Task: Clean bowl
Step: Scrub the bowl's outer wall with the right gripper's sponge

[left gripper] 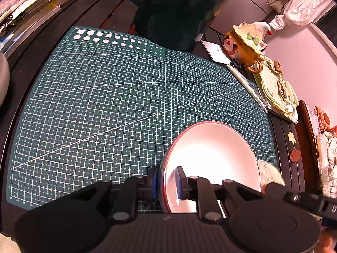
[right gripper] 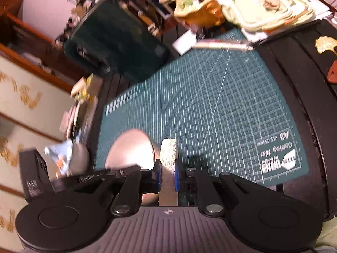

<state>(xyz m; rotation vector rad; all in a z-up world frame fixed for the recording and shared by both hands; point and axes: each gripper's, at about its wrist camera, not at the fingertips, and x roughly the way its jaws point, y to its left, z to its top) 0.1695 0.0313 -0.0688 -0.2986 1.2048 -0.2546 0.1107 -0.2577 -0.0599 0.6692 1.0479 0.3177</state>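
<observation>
Bowl [left gripper: 212, 158] tilted on edge (rim pinched by left gripper [left gripper: 167, 184]), right gripper [right gripper: 167, 179] clamping sponge [right gripper: 168, 154].

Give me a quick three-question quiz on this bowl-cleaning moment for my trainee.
1. True or false: the left gripper is clamped on the rim of the bowl.
2. What is pinched in the right gripper? A) a pen B) a sponge C) a leaf
3. What does the bowl rest on?

Key:
1. True; one pad sits inside the rim, the other outside.
2. B.
3. The green cutting mat.
</observation>
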